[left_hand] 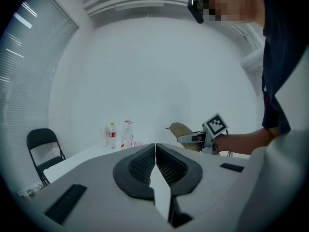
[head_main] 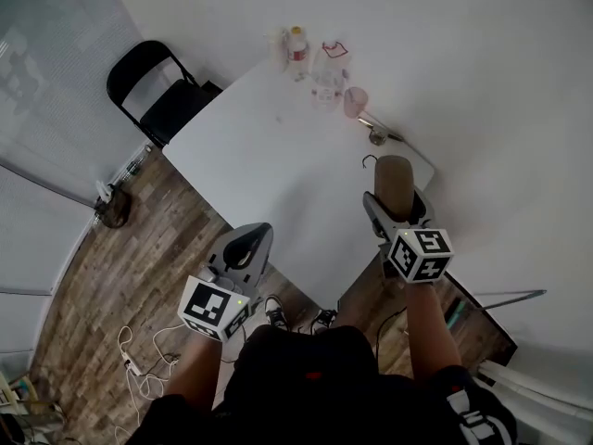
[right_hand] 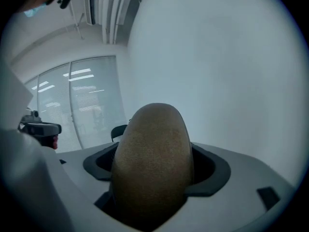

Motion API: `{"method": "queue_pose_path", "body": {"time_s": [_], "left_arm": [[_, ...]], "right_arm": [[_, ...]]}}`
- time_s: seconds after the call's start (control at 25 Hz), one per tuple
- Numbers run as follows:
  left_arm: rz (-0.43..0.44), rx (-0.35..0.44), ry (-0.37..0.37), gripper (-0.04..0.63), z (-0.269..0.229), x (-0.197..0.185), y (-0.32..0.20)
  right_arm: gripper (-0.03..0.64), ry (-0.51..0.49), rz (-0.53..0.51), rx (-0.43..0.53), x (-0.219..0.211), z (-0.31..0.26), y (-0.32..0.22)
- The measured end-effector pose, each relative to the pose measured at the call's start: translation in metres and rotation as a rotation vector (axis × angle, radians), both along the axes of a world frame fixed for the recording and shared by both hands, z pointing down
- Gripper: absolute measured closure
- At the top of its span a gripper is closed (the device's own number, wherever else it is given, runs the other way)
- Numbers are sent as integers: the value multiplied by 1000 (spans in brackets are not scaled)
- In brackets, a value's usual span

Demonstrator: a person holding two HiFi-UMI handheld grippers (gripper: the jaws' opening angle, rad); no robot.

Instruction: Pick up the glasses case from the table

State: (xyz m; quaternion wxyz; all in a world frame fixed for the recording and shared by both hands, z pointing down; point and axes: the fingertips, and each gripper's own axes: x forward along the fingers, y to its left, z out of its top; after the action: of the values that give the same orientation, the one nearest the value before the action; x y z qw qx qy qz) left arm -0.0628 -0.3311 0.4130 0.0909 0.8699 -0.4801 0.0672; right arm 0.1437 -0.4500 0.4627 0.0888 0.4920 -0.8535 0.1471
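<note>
The glasses case (head_main: pixel 394 180) is a tan, egg-shaped hard case. My right gripper (head_main: pixel 398 209) is shut on it and holds it off the white table (head_main: pixel 264 156), above its near right corner. In the right gripper view the case (right_hand: pixel 152 161) fills the space between the jaws and hides most of them. The case (left_hand: pixel 183 132) and the right gripper (left_hand: pixel 197 138) also show in the left gripper view, to the right. My left gripper (head_main: pixel 248 244) hovers at the table's near edge. Its jaws (left_hand: pixel 155 164) are pressed together with nothing between them.
At the table's far end stand a plastic bottle (head_main: pixel 296 48), a clear jug (head_main: pixel 328 72) and a pink cup (head_main: pixel 355 101). A small metal object (head_main: pixel 378 133) lies at the right edge. A black folding chair (head_main: pixel 157 86) stands at the far left. Cables (head_main: pixel 139 355) lie on the wooden floor.
</note>
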Motion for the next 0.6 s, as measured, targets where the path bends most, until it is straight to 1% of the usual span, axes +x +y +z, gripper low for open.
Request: {"method": "queue_pose_path", "body": {"time_s": [0.12, 0.36, 0.52, 0.6], "left_arm": [[17, 31, 4, 572, -12, 0, 0], [22, 78, 12, 572, -37, -5, 2], [24, 111, 17, 572, -54, -10, 9], [25, 115, 17, 572, -58, -11, 9]], "right_arm": [[204, 27, -47, 74, -7, -36, 29], [204, 54, -66, 212, -13, -95, 62], [204, 48, -72, 247, -21, -111, 82], [204, 65, -76, 257, -23, -114, 86]]}}
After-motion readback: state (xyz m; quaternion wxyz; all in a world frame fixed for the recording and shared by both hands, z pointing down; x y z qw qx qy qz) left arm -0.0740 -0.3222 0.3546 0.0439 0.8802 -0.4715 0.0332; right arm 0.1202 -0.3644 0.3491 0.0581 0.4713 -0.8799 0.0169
